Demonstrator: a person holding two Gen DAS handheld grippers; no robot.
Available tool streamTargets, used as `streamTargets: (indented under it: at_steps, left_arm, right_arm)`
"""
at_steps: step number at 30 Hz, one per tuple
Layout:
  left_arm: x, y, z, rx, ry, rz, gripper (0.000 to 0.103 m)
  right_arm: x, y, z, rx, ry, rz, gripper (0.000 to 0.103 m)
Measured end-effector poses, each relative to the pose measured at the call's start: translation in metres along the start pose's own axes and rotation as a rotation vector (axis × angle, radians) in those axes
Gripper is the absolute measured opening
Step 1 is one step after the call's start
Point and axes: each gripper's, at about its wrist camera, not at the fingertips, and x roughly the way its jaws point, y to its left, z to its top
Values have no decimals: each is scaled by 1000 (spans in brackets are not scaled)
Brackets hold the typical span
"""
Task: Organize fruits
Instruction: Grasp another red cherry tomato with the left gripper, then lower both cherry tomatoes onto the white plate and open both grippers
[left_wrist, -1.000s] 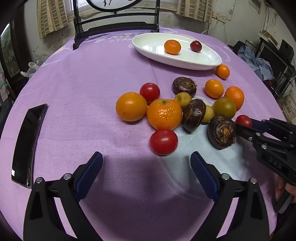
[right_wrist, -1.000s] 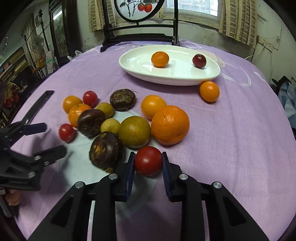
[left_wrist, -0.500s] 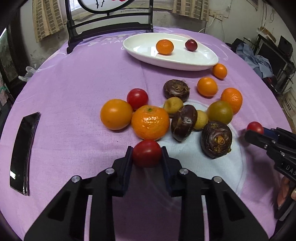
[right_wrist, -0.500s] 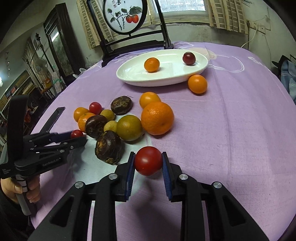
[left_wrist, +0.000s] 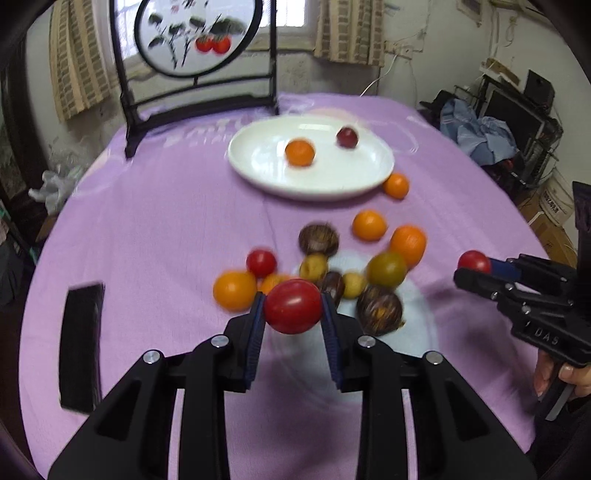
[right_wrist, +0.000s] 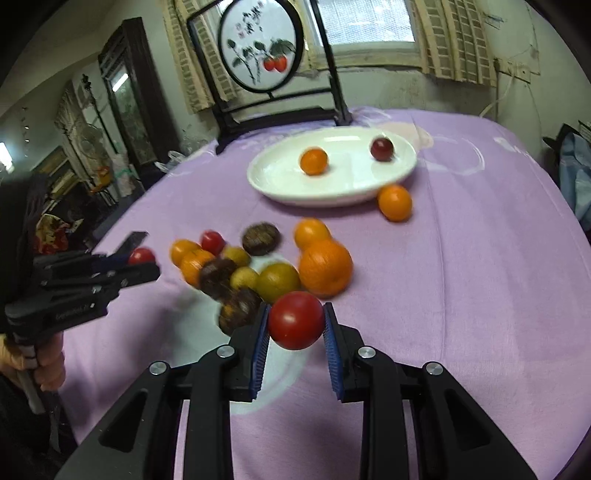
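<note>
Tomatoes sit squeezed in both grippers, left (left_wrist: 291, 314) and right (right_wrist: 295, 320); the white plate (right_wrist: 266, 184) lies straight ahead across the worktop.

The left gripper (left_wrist: 292, 314) was closed on a tomato (left_wrist: 292, 312); both held tomatoes (right_wrist: 296, 320) were lifted off the tablecloth (left_wrist: 166, 221).

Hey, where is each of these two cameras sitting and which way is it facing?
Left wrist: on the left gripper, facing the white oval plate; right gripper and a hand show at right.
Right wrist: on the right gripper, facing that plate; left gripper at left.
Shared: plate, purple tablecloth, loose fruit; each gripper clamps a red tomato.
</note>
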Motion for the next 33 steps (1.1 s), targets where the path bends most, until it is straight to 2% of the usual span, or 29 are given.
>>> streamTargets:
  at_steps: [5, 9, 11, 14, 18, 22, 25, 26, 27, 28, 29, 31, 33]
  left_arm:
    - [-4, -9, 53, 47, -72, -1, 29]
    - [26, -8, 95, 38, -95, 21, 29]
    - [50, -3, 107, 24, -77, 34, 29]
    - [89, 6, 116, -20, -9, 1, 29]
    - [136, 8, 126, -15, 64, 20, 29]
    - [164, 10, 142, -11, 77, 41, 29]
    - [181, 13, 154, -17, 94, 68, 31]
    - [185, 16, 158, -28, 98, 76, 39]
    - [185, 19, 162, -41, 96, 88, 54]
    - [182, 21, 165, -55, 85, 104, 63]
    - [175, 24, 167, -75, 53, 118, 74]
    - [159, 27, 166, -83, 2, 106, 76]
    - [148, 25, 165, -69, -8, 115, 76]
  right_arm:
    - [-9, 4, 44, -54, -74, -43, 29]
    - [8, -4, 83, -37, -94, -53, 29]
    - [25, -9, 97, -22, -78, -47, 29]
    - [51, -15, 105, -34, -50, -85, 29]
    - [103, -30, 115, -49, 41, -135, 29]
    - [140, -46, 124, -31, 103, -163, 29]
    - [156, -57, 131, -4, 112, -190, 30]
    - [157, -59, 134, -1, 99, -202, 32]
    - [156, -61, 135, 6, 80, -214, 44]
    - [151, -64, 136, 16, 55, -215, 52]
    - [147, -66, 137, 25, 34, -204, 52]
    - [136, -68, 136, 39, 13, -191, 52]
    - [125, -69, 132, 51, 0, -181, 52]
